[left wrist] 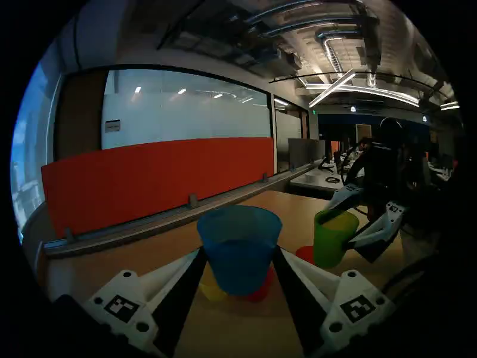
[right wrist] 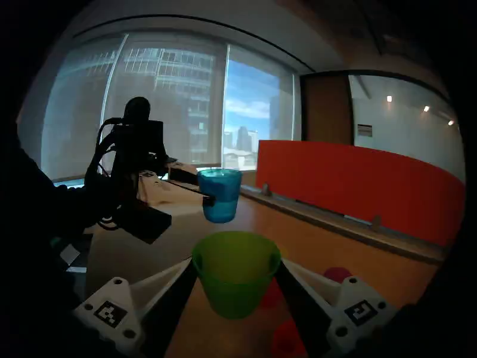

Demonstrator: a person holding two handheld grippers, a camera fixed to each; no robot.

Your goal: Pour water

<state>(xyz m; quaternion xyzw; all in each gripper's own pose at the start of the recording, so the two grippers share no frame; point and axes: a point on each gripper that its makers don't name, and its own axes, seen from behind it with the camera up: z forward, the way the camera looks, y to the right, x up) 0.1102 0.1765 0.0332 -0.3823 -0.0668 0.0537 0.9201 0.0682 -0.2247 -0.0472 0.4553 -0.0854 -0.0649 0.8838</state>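
My left gripper (left wrist: 239,262) is shut on a blue translucent cup (left wrist: 239,253) that stands upright above the wooden table (left wrist: 179,250), with water in its lower half. To its right, the right gripper (left wrist: 352,224) grips a green cup (left wrist: 331,237), upright. In the right gripper view, my right gripper (right wrist: 236,280) is shut on the green cup (right wrist: 236,279), whose inside looks empty. Farther off, the blue cup (right wrist: 220,194) hangs in the left gripper (right wrist: 197,194), held by a person's dark arm.
Red and yellow discs or cup bases (left wrist: 256,293) lie on the table under the blue cup; more red pieces (right wrist: 337,274) sit near the green cup. An orange divider panel (left wrist: 161,176) runs along the table's far edge. Windows (right wrist: 179,101) lie beyond.
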